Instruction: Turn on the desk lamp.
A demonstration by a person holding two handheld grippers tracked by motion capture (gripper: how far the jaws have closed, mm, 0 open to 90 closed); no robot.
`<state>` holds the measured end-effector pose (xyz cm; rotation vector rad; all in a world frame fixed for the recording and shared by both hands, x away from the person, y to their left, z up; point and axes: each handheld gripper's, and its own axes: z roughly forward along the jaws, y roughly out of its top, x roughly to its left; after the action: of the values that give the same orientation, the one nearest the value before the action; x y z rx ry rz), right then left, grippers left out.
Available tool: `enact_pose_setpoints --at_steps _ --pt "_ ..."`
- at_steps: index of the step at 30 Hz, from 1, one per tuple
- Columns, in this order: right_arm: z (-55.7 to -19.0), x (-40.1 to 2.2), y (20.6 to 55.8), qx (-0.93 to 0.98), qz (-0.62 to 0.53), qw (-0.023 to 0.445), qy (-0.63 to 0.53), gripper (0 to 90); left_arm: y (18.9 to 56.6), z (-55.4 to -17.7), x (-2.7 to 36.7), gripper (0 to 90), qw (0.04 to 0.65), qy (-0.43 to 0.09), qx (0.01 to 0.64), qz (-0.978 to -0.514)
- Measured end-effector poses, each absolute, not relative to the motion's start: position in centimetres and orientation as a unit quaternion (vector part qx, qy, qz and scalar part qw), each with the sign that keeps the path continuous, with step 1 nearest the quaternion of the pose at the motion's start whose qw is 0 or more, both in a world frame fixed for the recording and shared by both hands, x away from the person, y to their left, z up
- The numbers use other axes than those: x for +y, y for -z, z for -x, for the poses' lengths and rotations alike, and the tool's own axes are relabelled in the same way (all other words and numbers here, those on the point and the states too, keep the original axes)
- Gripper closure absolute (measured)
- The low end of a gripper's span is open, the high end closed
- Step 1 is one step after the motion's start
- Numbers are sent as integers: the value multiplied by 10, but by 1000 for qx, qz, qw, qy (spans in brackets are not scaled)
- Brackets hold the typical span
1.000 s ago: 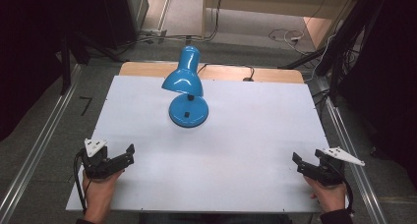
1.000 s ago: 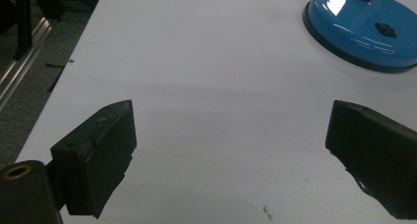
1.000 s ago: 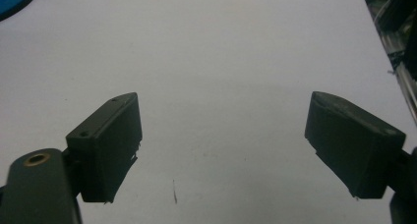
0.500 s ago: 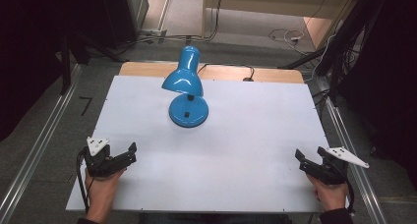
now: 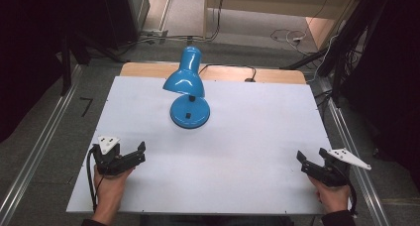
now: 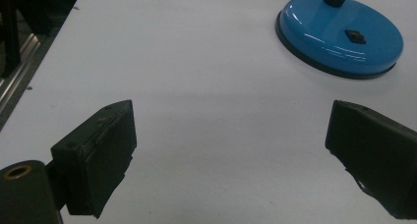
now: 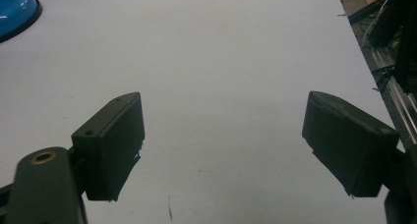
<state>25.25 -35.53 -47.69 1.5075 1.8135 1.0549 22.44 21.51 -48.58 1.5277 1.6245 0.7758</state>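
Near edge of the bench (image 5: 247, 186): two hand-held grippers, one toward each near corner. The left gripper (image 5: 134, 155) sits over the white surface just inside the near-left corner, held in the person's left hand (image 5: 110, 186), jaws pointing toward the middle of the bench; in the left gripper view its two black jaws stand well apart with bare white surface between them, nothing gripped. The right gripper (image 5: 309, 162) sits just inside the near-right corner, close to the right edge, held in the right hand (image 5: 333, 196), jaws pointing inward; in the right gripper view the jaws likewise stand well apart, nothing between them. Both carry a grey three-cornered plate on top. Farther in, a blue desk lamp (image 5: 188, 94) stands upright on its round base toward the far edge, somewhat left of centre, shade tilted down over the base. The lamp is well apart from both grippers, nearer the left one; its base shows at the upper right of the left gripper view (image 6: 339, 35) and at the upper-left corner of the right gripper view (image 7: 14, 10). A dark cable (image 5: 233, 70) runs over the far edge
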Motion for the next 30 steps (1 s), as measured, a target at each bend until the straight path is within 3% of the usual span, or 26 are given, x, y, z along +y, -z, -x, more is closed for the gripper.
enact_pose_setpoints --at_steps 30 --pt "-253 -355 478 674 -564 270 -393 137 484 -242 198 66 392 -296 627 -605"
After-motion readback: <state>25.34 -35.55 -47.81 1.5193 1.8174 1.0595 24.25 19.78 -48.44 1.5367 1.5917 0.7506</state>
